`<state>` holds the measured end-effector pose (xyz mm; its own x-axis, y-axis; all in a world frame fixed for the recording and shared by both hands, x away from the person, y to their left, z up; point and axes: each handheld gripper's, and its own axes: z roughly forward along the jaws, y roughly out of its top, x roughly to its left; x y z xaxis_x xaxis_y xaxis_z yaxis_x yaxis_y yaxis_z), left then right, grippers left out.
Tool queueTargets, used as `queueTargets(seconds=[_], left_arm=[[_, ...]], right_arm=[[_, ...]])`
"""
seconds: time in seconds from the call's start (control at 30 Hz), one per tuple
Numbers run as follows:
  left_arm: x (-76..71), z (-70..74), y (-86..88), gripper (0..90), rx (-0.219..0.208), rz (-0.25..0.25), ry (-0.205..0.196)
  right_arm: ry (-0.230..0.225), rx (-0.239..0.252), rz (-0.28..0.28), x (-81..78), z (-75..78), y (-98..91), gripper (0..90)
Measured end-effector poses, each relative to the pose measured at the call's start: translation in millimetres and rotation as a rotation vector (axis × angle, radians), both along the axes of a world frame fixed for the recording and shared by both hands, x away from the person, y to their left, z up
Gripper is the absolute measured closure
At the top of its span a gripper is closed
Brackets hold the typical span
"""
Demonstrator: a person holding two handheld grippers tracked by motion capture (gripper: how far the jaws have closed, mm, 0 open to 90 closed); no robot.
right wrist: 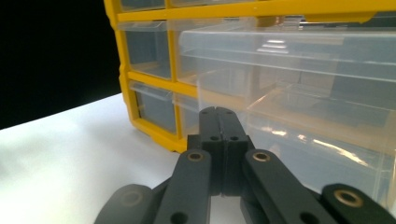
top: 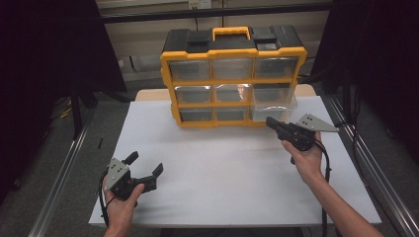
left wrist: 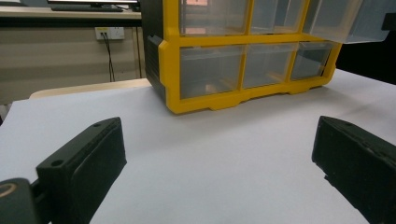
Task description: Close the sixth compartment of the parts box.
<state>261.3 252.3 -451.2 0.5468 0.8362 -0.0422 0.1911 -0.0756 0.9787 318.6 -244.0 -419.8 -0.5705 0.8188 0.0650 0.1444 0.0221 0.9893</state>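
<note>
One drawer [top: 273, 105] is sticking out of the yellow organizer [top: 232, 74], the clear one at the right end of the middle row, pulled toward the person's side of the table [top: 217, 168], and that is where the action is. Right hand-held gripper [top: 272, 122] sits just in front of it, jaws pinched fully together with nothing between them, tips aimed up at the drawer's front face; from the right gripper view the shut tips [right wrist: 220, 116] are right up against the clear plastic [right wrist: 299, 93], though touching or just short I can't tell. That drawer lies straight ahead of the right hand, its long axis running out of the cabinet toward the person, front wall across the gripper's line, so a push along that axis looks like the move. Left hand-held gripper [top: 144, 165] is well apart, low on the near left of the table, jaws spread wide and empty, pointed toward the organizer [left wrist: 252, 60]. Right hand is clearly the nearer one.
</note>
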Motion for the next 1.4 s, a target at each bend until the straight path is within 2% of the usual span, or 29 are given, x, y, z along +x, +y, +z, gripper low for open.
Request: queueTargets(seconds=[0.13,0.27,0.37,0.63,0.87,1.0,1.1,1.17,1.4], left_arm=[[-0.2,0.1,-0.3,2.9,-0.007,0.002,-0.003],[-0.3,0.7,-0.2,2.9,-0.006,0.001,-0.004],[-0.4,0.9,-0.7,2.9,-0.013,0.001,-0.007],[0.0,0.4,-0.8,2.9,0.001,-0.008,-0.002],[0.2,0.4,-1.2,2.9,0.003,-0.008,-0.009],[-0.5,1.1,-0.7,2.9,0.008,-0.002,-0.007],[-0.7,1.3,-0.3,2.9,-0.004,0.011,-0.006],[-0.3,1.4,0.6,2.9,-0.002,-0.001,-0.013],[-0.2,1.3,-0.2,2.9,-0.002,0.004,-0.019]], right_arm=[[0.005,-0.009,-0.007,4.8,-3.2,1.3,90.0],[-0.002,-0.037,-0.027,9.4,-7.8,0.2,90.0],[0.002,-0.033,-0.046,10.6,-8.9,-2.1,90.0],[-0.004,-0.028,-0.047,12.7,-9.4,-1.6,90.0],[-0.011,-0.052,-0.046,13.6,-8.0,-0.9,90.0],[-0.021,-0.049,-0.04,15.4,-6.2,2.0,90.0],[-0.024,-0.049,-0.04,16.7,-4.7,4.2,90.0],[-0.028,-0.05,-0.038,17.1,-4.5,5.0,90.0],[-0.028,-0.057,-0.042,17.9,-4.0,6.4,90.0]])
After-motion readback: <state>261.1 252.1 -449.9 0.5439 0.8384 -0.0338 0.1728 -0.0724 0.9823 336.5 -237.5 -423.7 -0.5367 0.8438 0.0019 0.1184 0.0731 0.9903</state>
